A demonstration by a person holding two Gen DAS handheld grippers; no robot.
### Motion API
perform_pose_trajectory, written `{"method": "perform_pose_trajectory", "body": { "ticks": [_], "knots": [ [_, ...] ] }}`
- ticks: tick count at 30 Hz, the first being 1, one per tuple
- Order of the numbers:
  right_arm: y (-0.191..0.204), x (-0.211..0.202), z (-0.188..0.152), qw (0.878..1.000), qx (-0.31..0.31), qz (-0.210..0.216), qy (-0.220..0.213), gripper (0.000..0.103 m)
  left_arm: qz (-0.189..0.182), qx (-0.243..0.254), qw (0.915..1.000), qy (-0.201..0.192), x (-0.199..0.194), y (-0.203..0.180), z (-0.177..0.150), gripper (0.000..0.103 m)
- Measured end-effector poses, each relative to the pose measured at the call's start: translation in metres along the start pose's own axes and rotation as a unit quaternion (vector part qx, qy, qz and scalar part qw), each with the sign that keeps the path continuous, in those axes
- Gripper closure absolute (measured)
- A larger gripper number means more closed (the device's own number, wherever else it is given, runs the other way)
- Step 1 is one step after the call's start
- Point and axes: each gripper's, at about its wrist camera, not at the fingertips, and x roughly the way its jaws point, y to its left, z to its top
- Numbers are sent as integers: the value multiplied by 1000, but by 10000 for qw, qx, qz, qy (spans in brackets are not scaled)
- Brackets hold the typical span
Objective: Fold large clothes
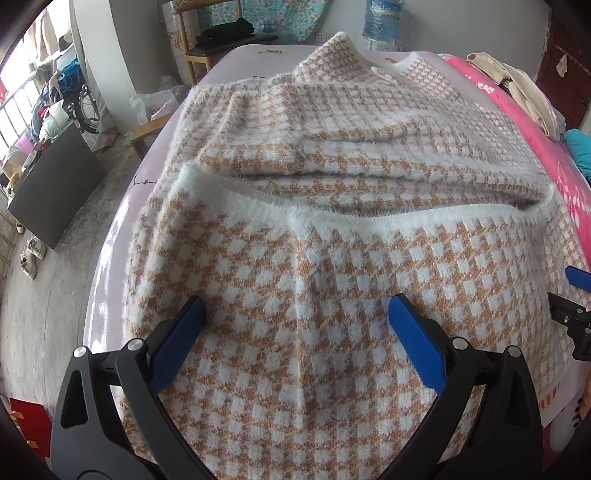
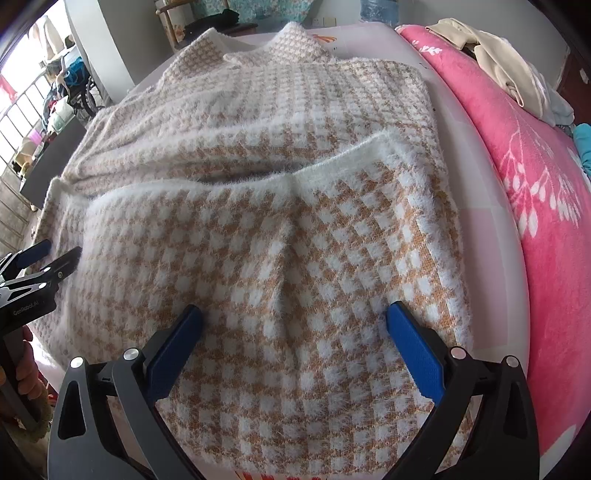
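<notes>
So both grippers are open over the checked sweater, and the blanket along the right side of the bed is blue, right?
Not quite: the blanket is pink with a white leaf print, as the right wrist view shows. The left gripper and right gripper are indeed open over the checked sweater.

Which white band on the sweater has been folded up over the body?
The hem band, running across mid-sweater just ahead of both open grippers; the collar lies at the far end.
</notes>
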Motion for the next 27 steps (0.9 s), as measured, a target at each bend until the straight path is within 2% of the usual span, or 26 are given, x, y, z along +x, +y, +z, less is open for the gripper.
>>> {"method": "perform_pose_trajectory", "body": {
  "ticks": [15, 19, 21, 23, 24, 25, 27],
  "knots": [
    [-1, 2, 2, 10000, -64, 32, 6, 6, -37, 61, 10000, -48, -2, 0, 1, 7],
    [0, -2, -3, 9996, -248, 59, -74, 6, -237, -174, 9993, -231, -18, 6, -1, 7],
    [-2, -11, -4, 9998, -179, 92, -99, 6, -262, -247, 9991, -201, -25, 6, -3, 7],
    [-3, -33, 1, 9995, -188, 172, -206, 6, -375, -416, 9981, -252, -37, 5, -2, 7],
    [-2, -48, 3, 9984, -249, 310, -407, 6, -507, -479, 9971, -293, -40, 5, -1, 7],
    [-3, -62, 6, 9970, -225, 301, -680, 6, -691, -587, 9953, -355, -43, 5, -1, 7],
    [-3, -74, 10, 9957, -156, 204, -893, 6, -744, -614, 9948, -320, -40, 1, 3, 7]
  ]
}}
